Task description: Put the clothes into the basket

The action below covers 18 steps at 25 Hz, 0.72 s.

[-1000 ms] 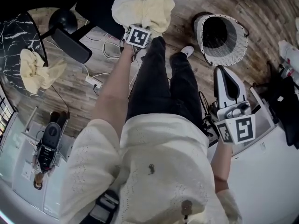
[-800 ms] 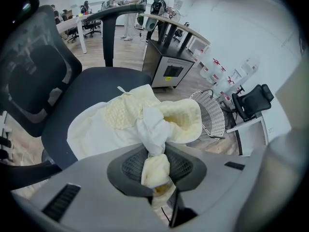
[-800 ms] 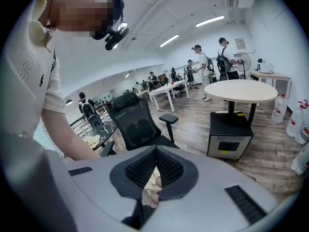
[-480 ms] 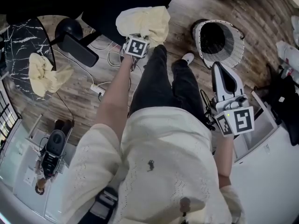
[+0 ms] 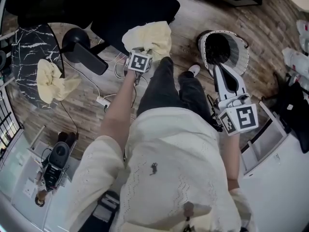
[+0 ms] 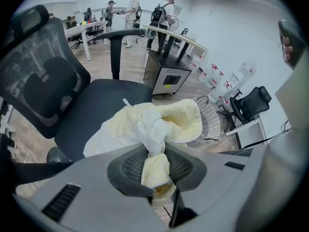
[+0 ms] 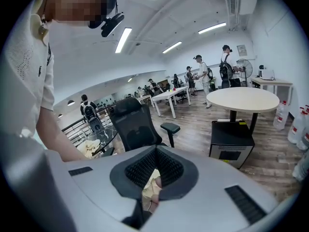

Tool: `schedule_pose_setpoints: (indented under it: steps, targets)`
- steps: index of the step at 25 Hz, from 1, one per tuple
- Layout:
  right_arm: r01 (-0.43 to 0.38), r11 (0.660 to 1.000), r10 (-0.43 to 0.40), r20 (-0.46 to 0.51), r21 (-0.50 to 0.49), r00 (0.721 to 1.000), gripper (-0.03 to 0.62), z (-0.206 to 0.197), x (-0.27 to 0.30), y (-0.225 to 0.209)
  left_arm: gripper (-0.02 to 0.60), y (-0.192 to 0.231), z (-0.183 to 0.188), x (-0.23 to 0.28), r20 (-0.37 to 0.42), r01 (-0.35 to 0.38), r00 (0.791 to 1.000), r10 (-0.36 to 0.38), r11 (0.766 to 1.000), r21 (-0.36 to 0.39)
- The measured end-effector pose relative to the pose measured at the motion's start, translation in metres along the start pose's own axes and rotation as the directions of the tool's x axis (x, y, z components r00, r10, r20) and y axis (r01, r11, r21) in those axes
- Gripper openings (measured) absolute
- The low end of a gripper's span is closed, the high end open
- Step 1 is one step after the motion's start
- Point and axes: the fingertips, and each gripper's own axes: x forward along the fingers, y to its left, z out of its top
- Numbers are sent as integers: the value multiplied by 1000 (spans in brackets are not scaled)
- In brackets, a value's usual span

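Note:
A cream garment (image 5: 147,36) hangs bunched from my left gripper (image 5: 145,51), which is shut on a twisted fold of it in front of the black office chair (image 5: 120,6). In the left gripper view the cloth (image 6: 161,122) is pinched between the pads of that gripper (image 6: 155,153), above the chair seat (image 6: 91,105). The white wire basket (image 5: 224,47) stands on the wood floor to the right; it also shows as the basket (image 6: 211,120) behind the garment. My right gripper (image 5: 216,67) is shut and empty, pointing towards the basket's near rim. A second cream garment (image 5: 50,83) lies on the black marble table.
The person's dark-trousered legs (image 5: 169,88) stand between the two grippers. Cables and a power strip (image 5: 104,100) lie on the floor at the left. A white cabinet (image 5: 280,163) is at the right. A round table (image 7: 241,100) and a black box (image 7: 231,139) stand farther off.
Both grippers have risen. The left one has lifted the cream garment up off the chair seat, and the right one now sits nearer the basket in the head view.

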Motion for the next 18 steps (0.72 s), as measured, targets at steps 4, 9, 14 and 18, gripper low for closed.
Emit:
schedule_pose_setpoints:
  steps: [4,9,14,18]
  targets:
    - [-1,1000,1,3,-8,1000,8,4,-4,6,98,-6,-2,-16,20,8,1000,-8,1000,-9]
    - [7,1000,-6,11,-15,1000,8,11,-5,12,97,-9,10,-42,70,14,997,-14,1000,7]
    - [16,1000,-16,24,6,1000,8,18,-4,19,95,-12,19,-65,117,38,992,-40,999,24]
    - [16,1000,-16,38,4,999,8,25,-5,25,95,-16,28,-84,160,49,986,-53,998,25]
